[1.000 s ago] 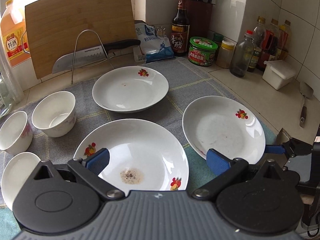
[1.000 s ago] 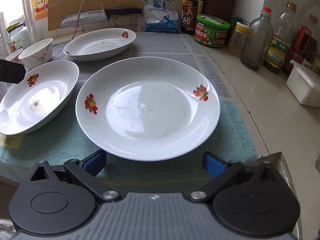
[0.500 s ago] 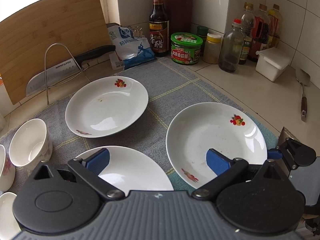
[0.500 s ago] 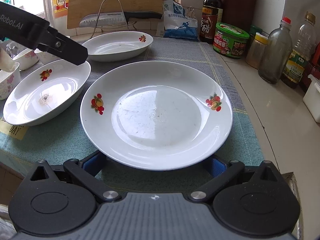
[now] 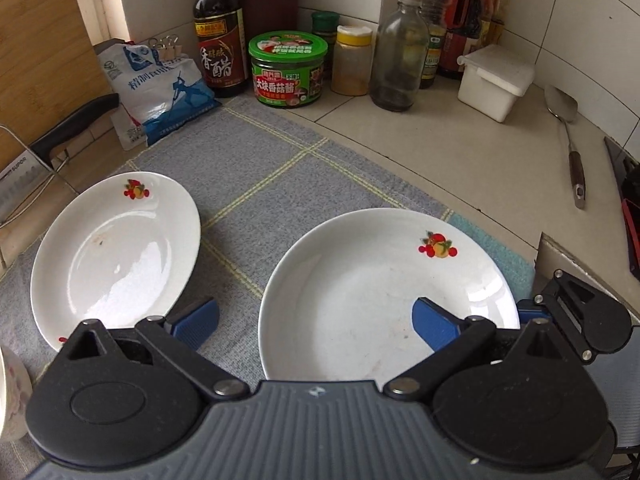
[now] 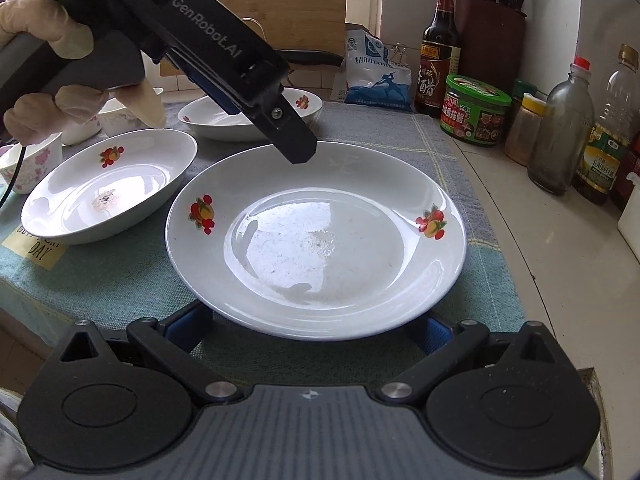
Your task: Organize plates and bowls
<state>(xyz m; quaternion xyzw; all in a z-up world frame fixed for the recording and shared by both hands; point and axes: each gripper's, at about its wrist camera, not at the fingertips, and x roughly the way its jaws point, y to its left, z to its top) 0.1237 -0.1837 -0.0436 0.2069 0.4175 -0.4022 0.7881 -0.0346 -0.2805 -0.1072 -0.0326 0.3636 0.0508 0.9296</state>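
Note:
A large white plate with fruit prints (image 6: pixel 316 236) lies on the grey-green mat (image 6: pixel 120 276); it also shows in the left wrist view (image 5: pixel 384 292). My right gripper (image 6: pixel 308 330) is open, its blue pads straddling the plate's near rim. My left gripper (image 5: pixel 316 320) is open and hovers above the plate's left edge; its body shows in the right wrist view (image 6: pixel 224 64). A second deep plate with crumbs (image 6: pixel 108 188) lies to the left. A third plate (image 5: pixel 116 252) lies further back. Small flowered bowls (image 6: pixel 36 156) stand at far left.
Behind the mat stand a salt bag (image 5: pixel 160 92), a dark vinegar bottle (image 5: pixel 218 32), a green jar (image 5: pixel 288 68), bottles (image 5: pixel 396 52) and a white box (image 5: pixel 496 80). A spatula (image 5: pixel 568 140) lies on the counter at right. A knife rests on a wire rack (image 5: pixel 52 140).
My left gripper has swung right, from over the crumbed plate to over the large plate. My right gripper has moved forward, so its pads now straddle the plate's near rim.

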